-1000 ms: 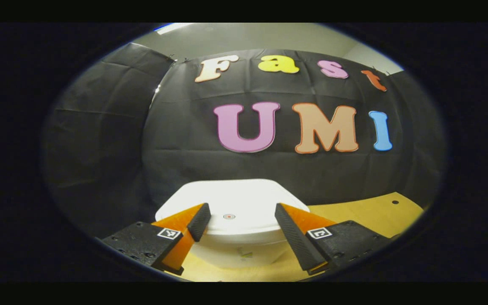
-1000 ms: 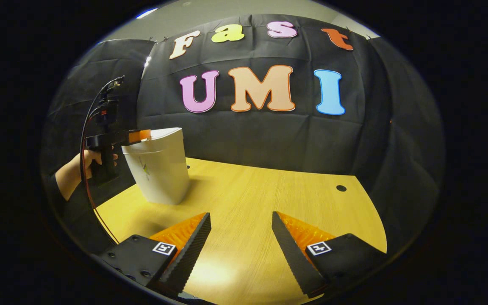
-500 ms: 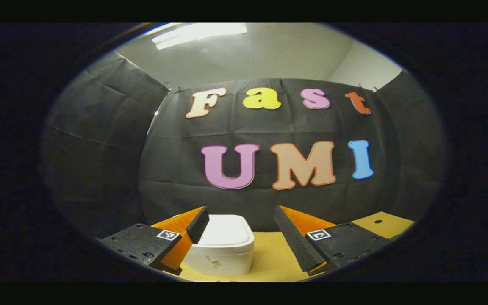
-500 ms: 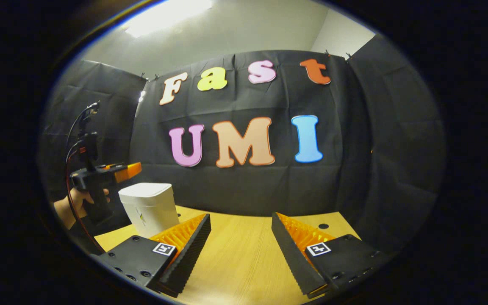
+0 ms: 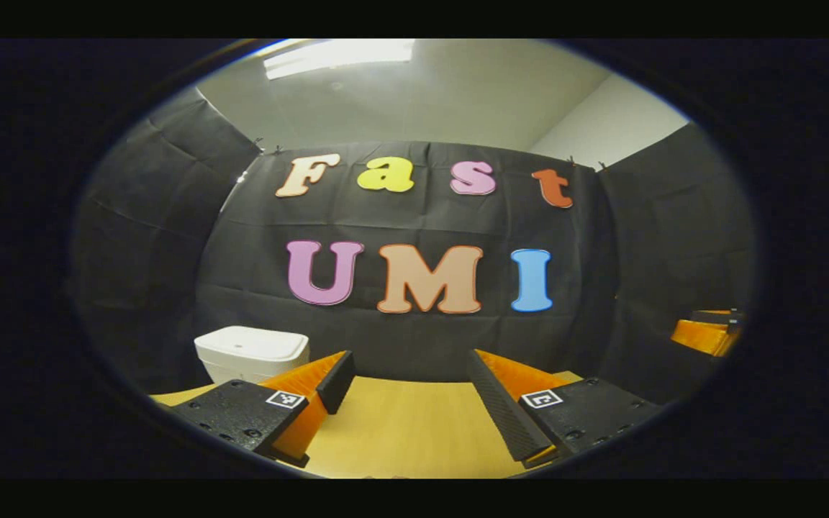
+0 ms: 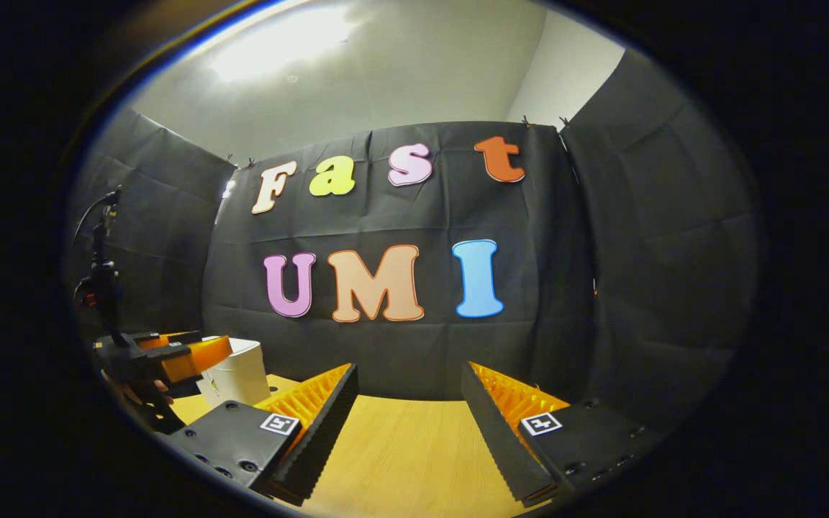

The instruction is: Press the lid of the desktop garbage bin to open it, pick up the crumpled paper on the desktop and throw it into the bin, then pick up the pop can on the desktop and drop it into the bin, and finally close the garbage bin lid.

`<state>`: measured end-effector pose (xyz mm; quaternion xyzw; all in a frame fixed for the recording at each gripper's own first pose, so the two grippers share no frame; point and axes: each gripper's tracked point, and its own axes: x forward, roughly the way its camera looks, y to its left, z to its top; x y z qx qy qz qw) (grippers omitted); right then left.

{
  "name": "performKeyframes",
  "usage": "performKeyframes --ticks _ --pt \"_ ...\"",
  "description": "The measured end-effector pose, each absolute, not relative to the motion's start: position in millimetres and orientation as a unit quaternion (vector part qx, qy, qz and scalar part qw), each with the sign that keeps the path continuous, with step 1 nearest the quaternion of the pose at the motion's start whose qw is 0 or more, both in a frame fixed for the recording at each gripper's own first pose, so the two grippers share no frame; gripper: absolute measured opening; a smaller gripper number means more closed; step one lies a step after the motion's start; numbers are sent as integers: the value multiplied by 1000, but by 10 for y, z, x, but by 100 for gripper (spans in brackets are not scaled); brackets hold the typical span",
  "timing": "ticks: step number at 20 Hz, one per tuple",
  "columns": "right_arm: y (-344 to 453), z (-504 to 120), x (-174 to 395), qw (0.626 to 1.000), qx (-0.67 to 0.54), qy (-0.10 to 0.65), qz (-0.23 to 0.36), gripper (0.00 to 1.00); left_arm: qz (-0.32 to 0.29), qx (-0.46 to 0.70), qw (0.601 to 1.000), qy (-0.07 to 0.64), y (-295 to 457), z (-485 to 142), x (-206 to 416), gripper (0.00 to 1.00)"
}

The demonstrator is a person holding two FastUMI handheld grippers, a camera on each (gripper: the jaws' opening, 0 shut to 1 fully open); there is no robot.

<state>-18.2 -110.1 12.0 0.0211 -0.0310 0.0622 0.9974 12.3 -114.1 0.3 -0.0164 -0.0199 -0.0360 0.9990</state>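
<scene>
While the white bin (image 5: 252, 352) stands lid down at the table's (image 5: 400, 432) far left by the wall, the left gripper (image 5: 411, 385) hovers to its right, jaws apart and empty, and the right gripper (image 6: 409, 406) hovers farther right, likewise apart.

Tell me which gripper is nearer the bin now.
Left. The left gripper sits just beside the bin; the right gripper is farther off across the table.
</scene>
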Motion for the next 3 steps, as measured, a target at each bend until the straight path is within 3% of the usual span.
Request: performKeyframes --ticks 3 --pt "-1242 243 -235 998 31 -47 40 95 -74 -32 997 -19 -1462 23 38 93"
